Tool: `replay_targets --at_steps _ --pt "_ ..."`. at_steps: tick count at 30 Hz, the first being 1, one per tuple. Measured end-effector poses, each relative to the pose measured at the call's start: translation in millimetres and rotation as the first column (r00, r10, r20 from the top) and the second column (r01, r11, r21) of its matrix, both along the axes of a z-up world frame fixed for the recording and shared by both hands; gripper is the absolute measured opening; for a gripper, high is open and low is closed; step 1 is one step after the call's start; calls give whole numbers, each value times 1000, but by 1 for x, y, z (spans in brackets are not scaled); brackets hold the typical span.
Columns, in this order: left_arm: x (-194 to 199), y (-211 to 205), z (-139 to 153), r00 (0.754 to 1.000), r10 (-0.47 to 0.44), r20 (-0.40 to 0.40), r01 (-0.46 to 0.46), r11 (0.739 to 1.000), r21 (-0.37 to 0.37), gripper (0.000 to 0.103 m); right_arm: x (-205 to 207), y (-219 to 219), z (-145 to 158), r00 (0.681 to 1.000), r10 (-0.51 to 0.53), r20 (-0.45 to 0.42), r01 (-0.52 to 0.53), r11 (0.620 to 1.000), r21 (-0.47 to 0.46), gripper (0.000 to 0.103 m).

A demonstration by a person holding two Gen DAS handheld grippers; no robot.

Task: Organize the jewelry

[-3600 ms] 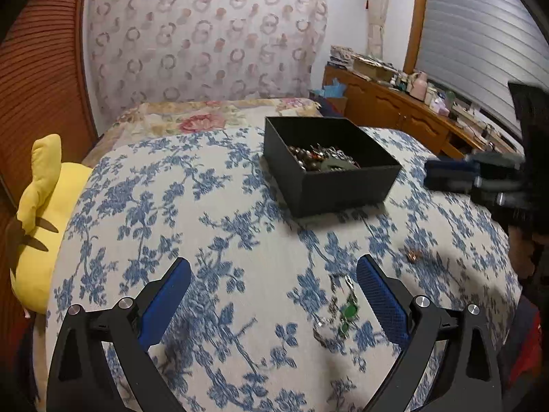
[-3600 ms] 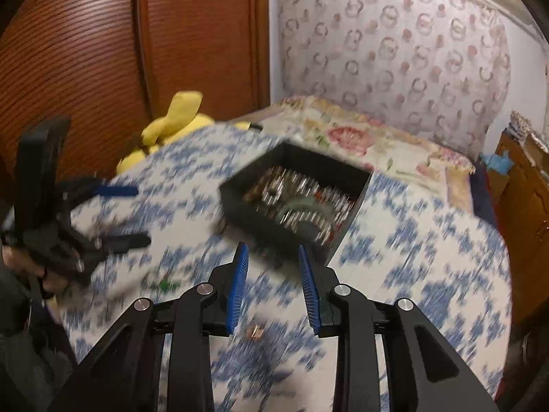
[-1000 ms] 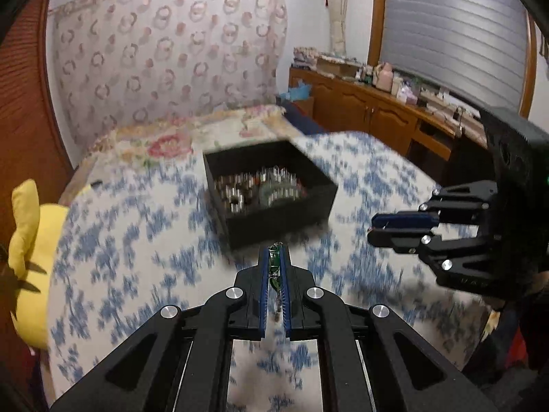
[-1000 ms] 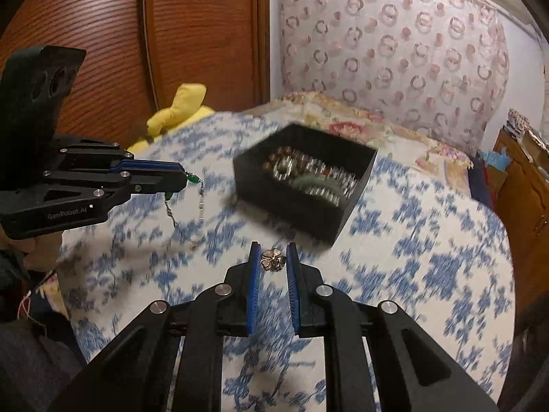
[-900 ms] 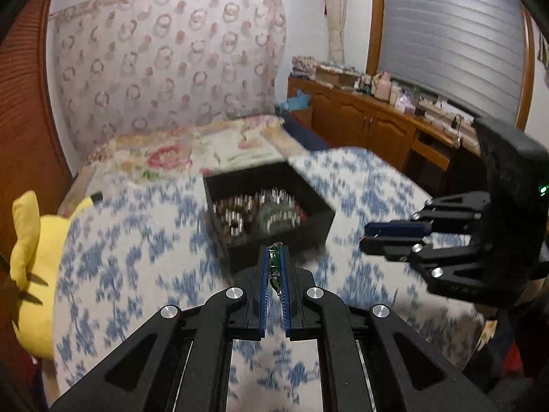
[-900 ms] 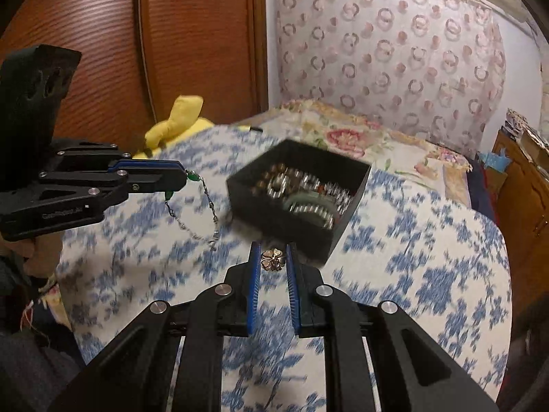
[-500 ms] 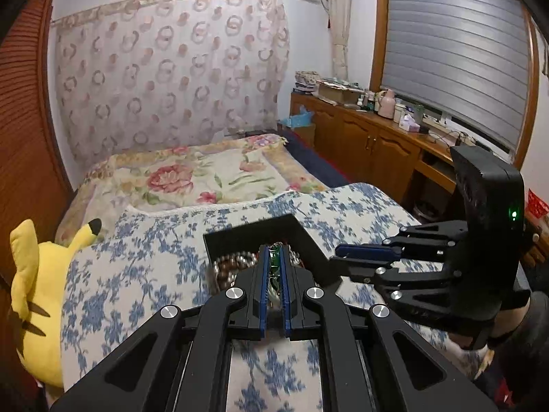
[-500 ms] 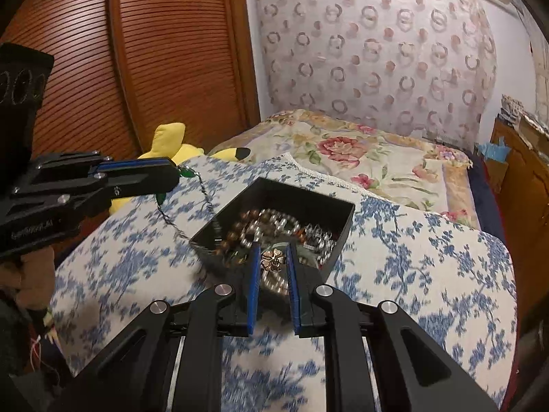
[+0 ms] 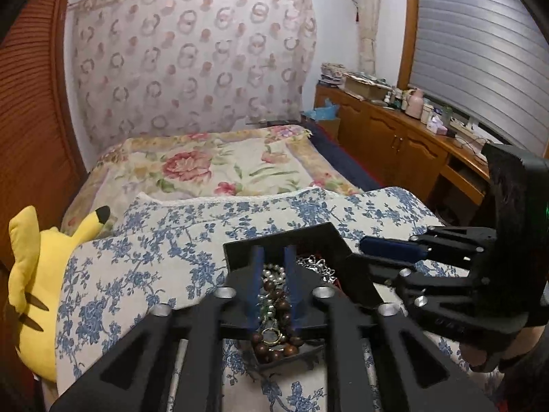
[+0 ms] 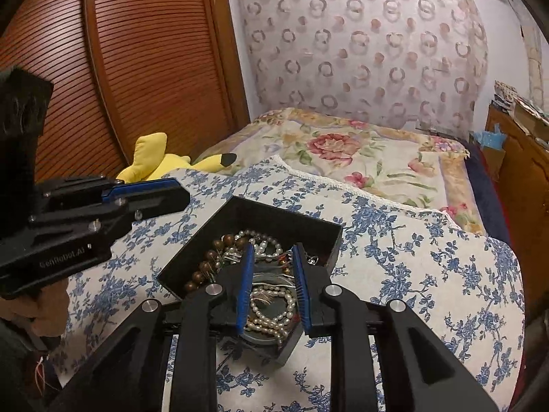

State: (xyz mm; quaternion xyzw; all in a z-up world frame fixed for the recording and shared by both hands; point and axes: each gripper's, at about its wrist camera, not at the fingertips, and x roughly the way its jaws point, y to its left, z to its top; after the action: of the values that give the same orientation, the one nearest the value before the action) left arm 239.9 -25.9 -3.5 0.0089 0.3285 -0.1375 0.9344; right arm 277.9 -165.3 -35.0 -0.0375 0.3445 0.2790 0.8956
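Observation:
A black open box [image 9: 281, 237] [image 10: 274, 216] sits on the blue-flowered cover and holds a heap of jewelry: a brown wooden bead bracelet [image 9: 274, 346] [image 10: 206, 264], pearl strands [image 10: 271, 316] and chains. My left gripper [image 9: 273, 274] hangs over the box with its jaws opening. Nothing is pinched between its blue pads; only the heap shows below. My right gripper [image 10: 273, 281] hangs over the same box, jaws also opening. A small coppery flower piece [image 10: 266, 294] lies on the pearls beneath it. Each gripper shows in the other's view: left [image 10: 171, 195], right [image 9: 370, 245].
A yellow plush toy [image 9: 34, 274] [image 10: 154, 161] lies at the left edge of the bed. The blue-flowered cover [image 9: 154, 257] spreads around the box, with a floral bedspread [image 10: 360, 158] behind it. A wooden sideboard [image 9: 394, 144] with clutter stands on the right, slatted wardrobe doors [image 10: 137, 68] on the left.
Both grippers came forward and up from over the cover to above the box. Their jaws have parted. The green-beaded chain and the flower piece have left the pads.

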Motion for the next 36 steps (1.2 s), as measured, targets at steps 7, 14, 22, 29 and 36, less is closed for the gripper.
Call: replay_targets --at_steps 7,14,22,29,36 --pt "-19 6 3 997 45 57 -46 999 20 72 -22 -10 9 996 -47 70 47 999 2 46" --pt "-54 3 14 987 80 141 -91 993 69 95 -62 -22 27 976 -130 173 130 991 15 82" --pt "-107 3 21 979 93 181 -102 994 42 95 -116 -38 42 944 -208 255 201 978 52 101" --pt "-143 9 13 971 159 181 -167 986 30 95 -167 -48 43 925 -265 273 251 964 86 101" --pt "-169 18 4 963 211 170 -222 974 52 95 -197 -58 33 912 -311 266 293 950 107 101"
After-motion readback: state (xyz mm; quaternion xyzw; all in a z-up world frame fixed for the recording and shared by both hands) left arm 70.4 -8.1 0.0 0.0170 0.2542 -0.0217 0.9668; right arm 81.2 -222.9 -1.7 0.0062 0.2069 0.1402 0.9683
